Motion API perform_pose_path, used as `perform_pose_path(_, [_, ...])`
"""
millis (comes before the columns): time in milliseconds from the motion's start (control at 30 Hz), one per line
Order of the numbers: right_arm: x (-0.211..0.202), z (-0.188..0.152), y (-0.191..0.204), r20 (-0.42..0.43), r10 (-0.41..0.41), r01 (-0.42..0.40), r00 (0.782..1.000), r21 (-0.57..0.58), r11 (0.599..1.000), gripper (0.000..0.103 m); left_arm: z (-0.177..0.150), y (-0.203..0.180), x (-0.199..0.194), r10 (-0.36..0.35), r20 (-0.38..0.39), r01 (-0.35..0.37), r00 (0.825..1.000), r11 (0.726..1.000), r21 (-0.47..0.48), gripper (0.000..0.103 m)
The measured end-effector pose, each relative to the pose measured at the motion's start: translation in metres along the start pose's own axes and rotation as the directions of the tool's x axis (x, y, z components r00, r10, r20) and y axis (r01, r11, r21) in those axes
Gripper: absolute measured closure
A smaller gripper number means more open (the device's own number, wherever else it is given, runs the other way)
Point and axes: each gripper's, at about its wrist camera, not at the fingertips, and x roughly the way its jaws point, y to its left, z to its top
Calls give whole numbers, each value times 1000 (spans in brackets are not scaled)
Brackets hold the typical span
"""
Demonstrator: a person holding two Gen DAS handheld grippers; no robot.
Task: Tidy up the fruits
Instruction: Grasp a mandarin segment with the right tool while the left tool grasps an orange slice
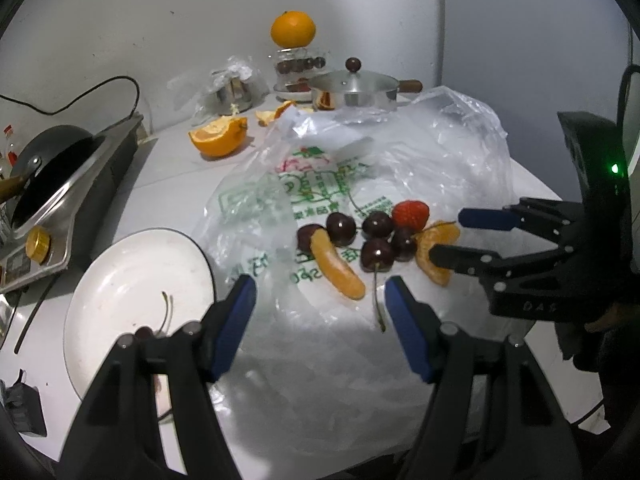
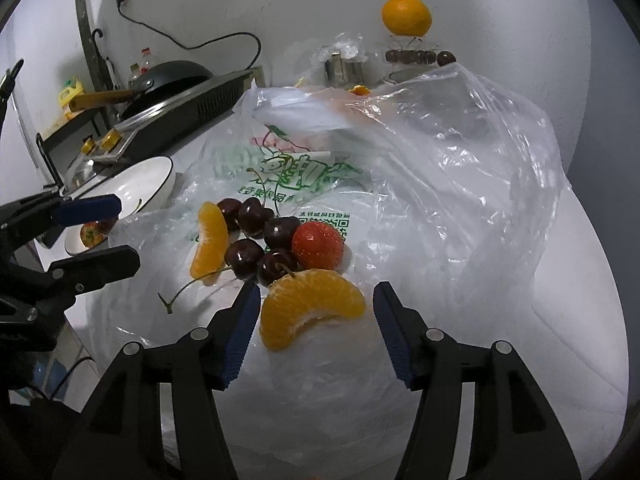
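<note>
Directly ahead of my right gripper (image 2: 314,320), jaws parted and gripping nothing, lies one orange segment (image 2: 310,306) between the pads on the plastic bag (image 2: 440,184). My left gripper (image 1: 320,308) also stands open and empty. Risk: slick film may bunch under a closing pad and the soft segment could squash or skid into the cherries (image 2: 260,240). Count: two segments, five cherries, one strawberry (image 2: 318,245); a white plate (image 1: 120,276) holds one cherry.

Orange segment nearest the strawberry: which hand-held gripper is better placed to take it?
Right. The right hand-held gripper is open with that orange segment between its fingers; the left hand-held gripper sits over a cherry stem, farther off.
</note>
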Motion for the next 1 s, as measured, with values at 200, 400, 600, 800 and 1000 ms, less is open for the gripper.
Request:
perform_pose_path(200, [9,1,4,-17,1,-2,1000,-44,999,41,3,-3,10,-13,-26,12,1000,1000,-18,35])
perform_pose_path(400, [18,1,9,-46,-15,11,999,-91,996,41,8,-7,22,-31,-54,29,998,999,-39,36])
perform_pose_path(600, [17,-2,9,-37,-24,20,999,-123,992,45,15,-14,32,-41,-74,38,996,999,-39,44])
perform_pose_path(800, [11,-5,-3,-20,-8,6,1000,-99,995,49,17,-2,45,-44,-98,34,994,995,-95,55])
perform_pose_path(1000, [4,-6,-12,-9,-4,3,1000,-74,997,49,19,2,61,-62,-132,46,989,992,-120,56])
